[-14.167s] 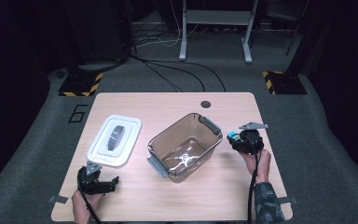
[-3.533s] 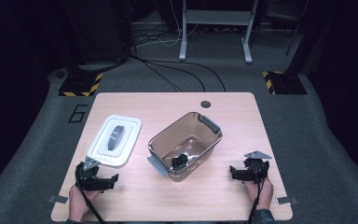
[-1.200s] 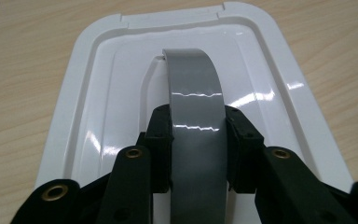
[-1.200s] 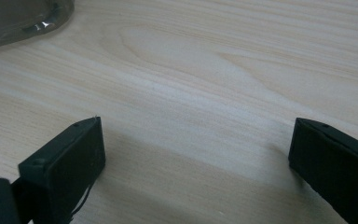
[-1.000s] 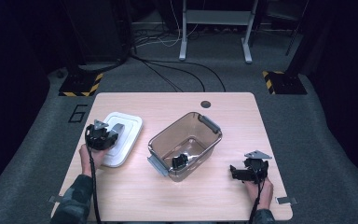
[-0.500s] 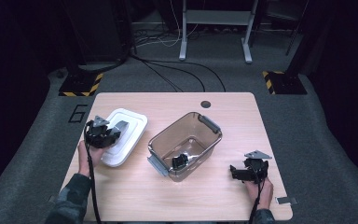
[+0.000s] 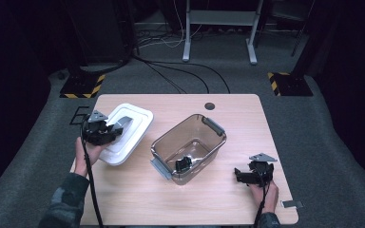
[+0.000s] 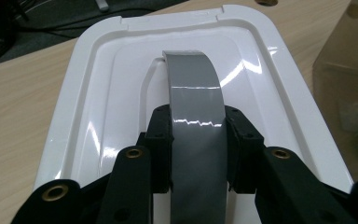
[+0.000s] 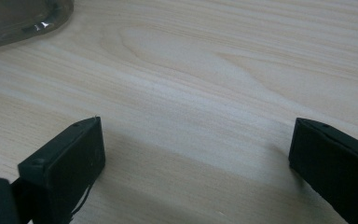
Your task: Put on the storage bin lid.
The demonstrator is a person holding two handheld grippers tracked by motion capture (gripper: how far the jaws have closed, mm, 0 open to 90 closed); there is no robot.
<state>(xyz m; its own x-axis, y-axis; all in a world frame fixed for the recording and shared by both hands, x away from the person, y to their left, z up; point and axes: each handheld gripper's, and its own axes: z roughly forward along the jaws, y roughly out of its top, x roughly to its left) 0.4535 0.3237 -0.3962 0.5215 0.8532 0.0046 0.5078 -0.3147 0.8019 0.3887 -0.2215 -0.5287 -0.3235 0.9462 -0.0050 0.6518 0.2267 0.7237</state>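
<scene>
While the left gripper (image 7: 110,133) clamps its fingers (image 8: 161,140) on the grey handle (image 8: 196,98) of the white lid (image 7: 126,133), the lid hangs tilted over the left side of the table (image 7: 228,118), its near end raised above the wood and close beside the person's left hand (image 7: 88,149). To its right, apart from it, stands the clear brown box (image 7: 190,145), open on top, a small dark item (image 7: 184,164) lying on its floor and grey latches at both short ends. The right gripper (image 7: 242,175) rests low at the table's right front, its fingers (image 9: 67,161) spread wide with nothing but bare wood between them (a spare hand, should the box need steadying). The step in hand looks to be carrying the lid across to cover the box. Doing it well probably means keeping the grip centred on the handle so the lid does not swing, levelling it on the way, turning it to match the box's slanted set on the table, and lowering it square onto the rim, so that both latches can catch and no edge rides up.
</scene>
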